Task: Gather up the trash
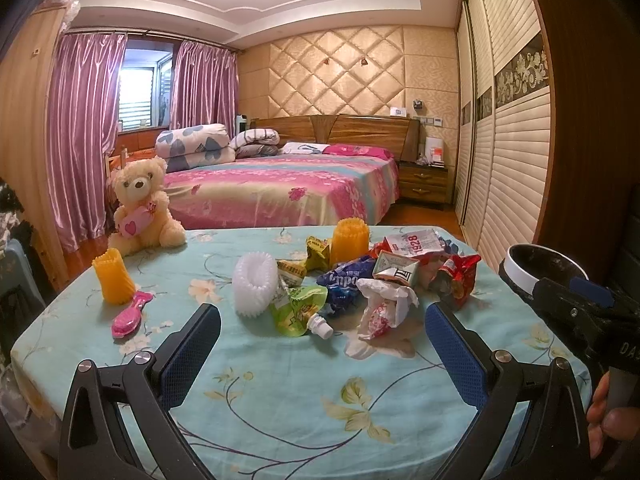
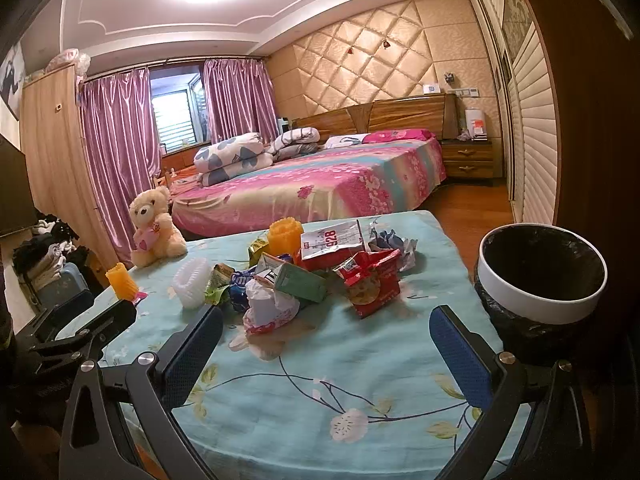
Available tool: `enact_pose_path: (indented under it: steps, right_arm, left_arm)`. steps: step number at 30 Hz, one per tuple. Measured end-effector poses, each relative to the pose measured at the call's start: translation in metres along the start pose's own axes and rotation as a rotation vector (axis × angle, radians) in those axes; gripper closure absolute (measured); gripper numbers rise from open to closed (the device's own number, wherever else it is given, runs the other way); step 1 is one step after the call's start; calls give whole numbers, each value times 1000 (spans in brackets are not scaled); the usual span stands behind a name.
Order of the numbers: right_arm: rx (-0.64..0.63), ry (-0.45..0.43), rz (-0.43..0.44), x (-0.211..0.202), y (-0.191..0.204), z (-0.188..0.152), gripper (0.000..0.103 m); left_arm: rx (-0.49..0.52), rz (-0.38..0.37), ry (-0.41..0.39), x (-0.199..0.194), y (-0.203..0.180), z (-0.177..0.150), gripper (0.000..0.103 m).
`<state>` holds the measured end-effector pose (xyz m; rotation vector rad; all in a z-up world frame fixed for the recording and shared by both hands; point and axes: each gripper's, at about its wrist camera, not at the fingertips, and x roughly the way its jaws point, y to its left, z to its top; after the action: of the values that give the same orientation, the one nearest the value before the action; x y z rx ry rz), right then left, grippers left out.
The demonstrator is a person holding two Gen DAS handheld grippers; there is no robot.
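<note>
Left gripper (image 1: 322, 340) hangs with fingers spread wide over the table (image 1: 280, 400), holding nothing. The trash pile (image 1: 372, 276) lies at twelve o'clock from it. Right gripper (image 2: 326, 344) is likewise agape and empty; the bin (image 2: 540, 276) stands at two o'clock.

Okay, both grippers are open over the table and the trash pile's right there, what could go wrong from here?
1. The green spouted pouch lies against the white ribbed holder; a wide grab by the left gripper may catch the holder too.
2. The crumpled white wrapper looks limp and may slip from the right gripper.
3. The bin stands off the table's right edge, so light wrappers could drop to the floor in transit.
</note>
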<state>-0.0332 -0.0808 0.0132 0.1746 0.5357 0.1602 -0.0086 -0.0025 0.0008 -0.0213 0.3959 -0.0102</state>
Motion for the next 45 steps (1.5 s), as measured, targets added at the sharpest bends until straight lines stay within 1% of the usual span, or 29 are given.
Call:
enact_pose_path:
  steps: [17,20,24,29,32,36,41,45]
  right_arm:
    - [4,13,12,1,8,-2,0]
    - [6,28,24,7,9,-3,0]
    - [11,59,40,16,11,-4,0]
    - [31,112,71,33,13,-5,0]
    - [42,146,90,44,14,-6,0]
    - [40,192,107,62,19,-8,1]
    - [54,246,112,84,22,-9,1]
    - [64,284,119,102,24,-11,4]
  left_arm:
    - [-7,5,18,7,4,-3,1]
    - [-15,11,29,11,7,-4,1]
    - [-36,25,68,20,16,-6,1]
    - [-71,52,123,39,34,-9,1]
    - [-83,67,153,57,40,-6,1]
    - [-80,89,183,78,48,-4,2]
    - [-73,104,208,104,56,0,7]
    - [-69,116,237,130,63,6,8]
